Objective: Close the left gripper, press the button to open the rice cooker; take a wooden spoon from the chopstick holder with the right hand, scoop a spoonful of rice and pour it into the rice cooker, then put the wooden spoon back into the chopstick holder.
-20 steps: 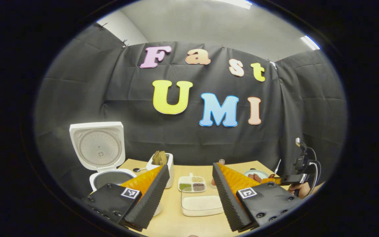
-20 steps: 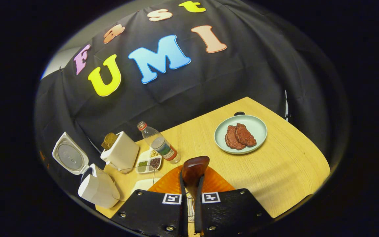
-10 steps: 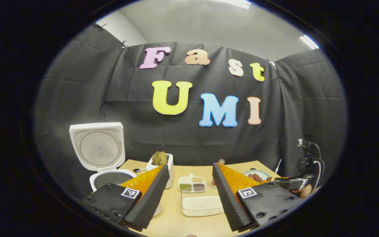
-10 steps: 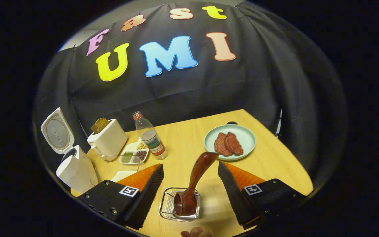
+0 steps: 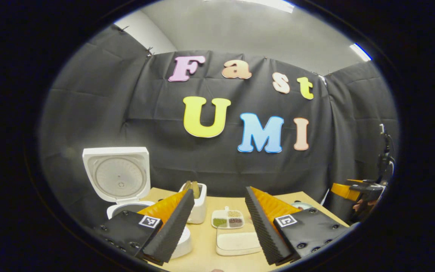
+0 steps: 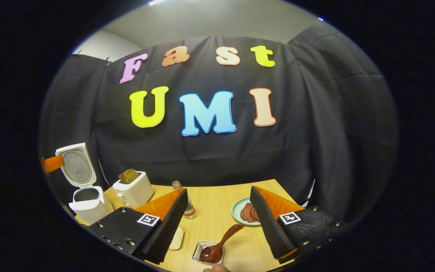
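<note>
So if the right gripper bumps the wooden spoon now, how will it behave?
The wooden spoon looks stiff, so it should not bend. It leans with its bowl in the small wire holder and its handle sticking out sideways, so a knock probably swings it or tips it out. Its surface looks glossy, maybe slippery.

1. We see the rice cooker (image 5: 127, 196) partly behind the left gripper (image 5: 217, 223); its pot's contents stay hidden.
2. The shallow white container (image 5: 238, 243) is partly covered by that gripper's finger.
3. In the right gripper view, the plate (image 6: 240, 211) is half hidden behind the right gripper (image 6: 219, 223).
4. The bottle (image 6: 188, 209) shows just its cap and base.
5. The divided dish's (image 5: 228, 220) contents are too small for us to identify.
</note>
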Available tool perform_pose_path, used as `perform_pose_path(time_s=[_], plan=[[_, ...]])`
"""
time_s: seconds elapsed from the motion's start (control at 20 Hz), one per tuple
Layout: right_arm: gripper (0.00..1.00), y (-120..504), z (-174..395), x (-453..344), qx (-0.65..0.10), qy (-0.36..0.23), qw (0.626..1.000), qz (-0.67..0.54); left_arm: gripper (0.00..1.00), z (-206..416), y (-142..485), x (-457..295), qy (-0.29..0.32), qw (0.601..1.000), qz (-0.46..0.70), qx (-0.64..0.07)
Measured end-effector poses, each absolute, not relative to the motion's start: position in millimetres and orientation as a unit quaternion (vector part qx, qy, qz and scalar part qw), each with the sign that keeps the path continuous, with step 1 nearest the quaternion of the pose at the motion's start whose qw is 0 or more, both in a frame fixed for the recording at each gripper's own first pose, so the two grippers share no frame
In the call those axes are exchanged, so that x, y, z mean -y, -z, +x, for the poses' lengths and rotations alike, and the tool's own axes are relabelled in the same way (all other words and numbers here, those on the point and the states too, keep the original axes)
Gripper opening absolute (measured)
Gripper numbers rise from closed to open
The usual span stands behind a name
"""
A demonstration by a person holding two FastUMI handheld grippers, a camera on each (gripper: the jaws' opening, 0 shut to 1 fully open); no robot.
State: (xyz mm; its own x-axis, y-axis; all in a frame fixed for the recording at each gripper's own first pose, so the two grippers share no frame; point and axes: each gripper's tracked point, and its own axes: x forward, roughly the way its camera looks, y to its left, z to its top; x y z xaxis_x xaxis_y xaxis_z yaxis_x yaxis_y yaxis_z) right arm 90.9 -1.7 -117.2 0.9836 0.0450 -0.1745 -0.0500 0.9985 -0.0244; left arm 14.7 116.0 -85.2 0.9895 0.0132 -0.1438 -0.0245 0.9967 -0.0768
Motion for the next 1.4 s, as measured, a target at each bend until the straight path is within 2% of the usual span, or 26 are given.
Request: perform_pose_path(time_s=[0.25,0.7,1.1,1.4], plan=[[0.99,90,95,-15,-0.07,-0.033,0.997,-0.003,0.94,40,63,-170,-0.054,0.996,-0.021,-0.065],[0.99,103,114,-25,-0.092,-0.039,0.995,0.002,0.95,98,25,-310,-0.197,0.978,-0.03,-0.068],[0.99,112,136,-19,-0.101,-0.025,0.994,0.017,0.95,162,39,-416,-0.307,0.947,-0.05,-0.087],[0.99,119,139,-7,-0.105,-0.005,0.994,0.037,0.95,199,76,-466,-0.338,0.929,-0.077,-0.127]])
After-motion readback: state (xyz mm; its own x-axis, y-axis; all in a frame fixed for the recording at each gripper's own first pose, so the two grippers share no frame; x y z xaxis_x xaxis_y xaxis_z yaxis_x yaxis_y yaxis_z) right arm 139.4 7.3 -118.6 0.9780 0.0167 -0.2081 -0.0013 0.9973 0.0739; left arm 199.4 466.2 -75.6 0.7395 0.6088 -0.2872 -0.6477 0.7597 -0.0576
